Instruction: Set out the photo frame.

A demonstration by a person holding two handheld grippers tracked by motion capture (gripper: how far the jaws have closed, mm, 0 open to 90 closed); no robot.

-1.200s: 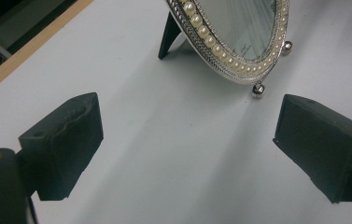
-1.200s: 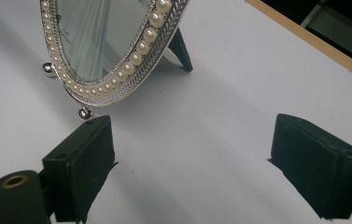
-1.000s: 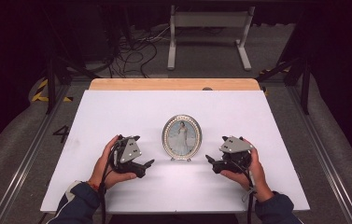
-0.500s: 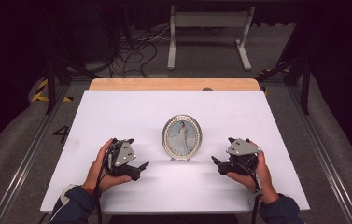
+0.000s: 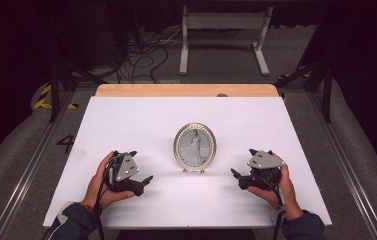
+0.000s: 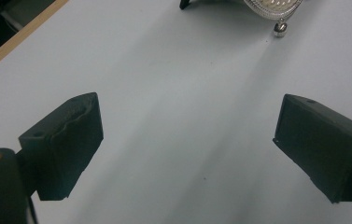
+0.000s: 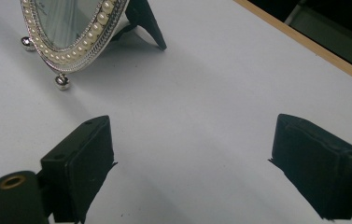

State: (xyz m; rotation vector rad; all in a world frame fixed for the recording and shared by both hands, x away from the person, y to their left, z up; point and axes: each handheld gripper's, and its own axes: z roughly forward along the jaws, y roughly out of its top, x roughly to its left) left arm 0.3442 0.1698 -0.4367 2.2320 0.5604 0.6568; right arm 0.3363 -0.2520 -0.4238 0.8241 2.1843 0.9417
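Observation:
An oval silver picture frame [image 5: 194,146] with a pearl rim stands upright in the middle of the white table [image 5: 141,117], holding a photo of a person in a white dress. My left gripper [image 5: 145,182] rests low on the table to the frame's left, open, with bare table between its fingers. My right gripper [image 5: 237,177] sits to the frame's right, also open and holding nothing. In the right gripper view the picture frame [image 7: 78,35] shows at the upper left with its black back stand [image 7: 148,21]. The left gripper view catches the picture frame's lower rim [image 6: 274,7] at the top.
A wooden strip [image 5: 186,90] runs along the table's far edge. Beyond it are cables on the floor [image 5: 141,55] and a grey metal stand [image 5: 223,35]. Metal rails flank the table on both sides.
Both grippers have drawn back from the picture frame toward the near edge and slightly outward. The picture frame has not moved.

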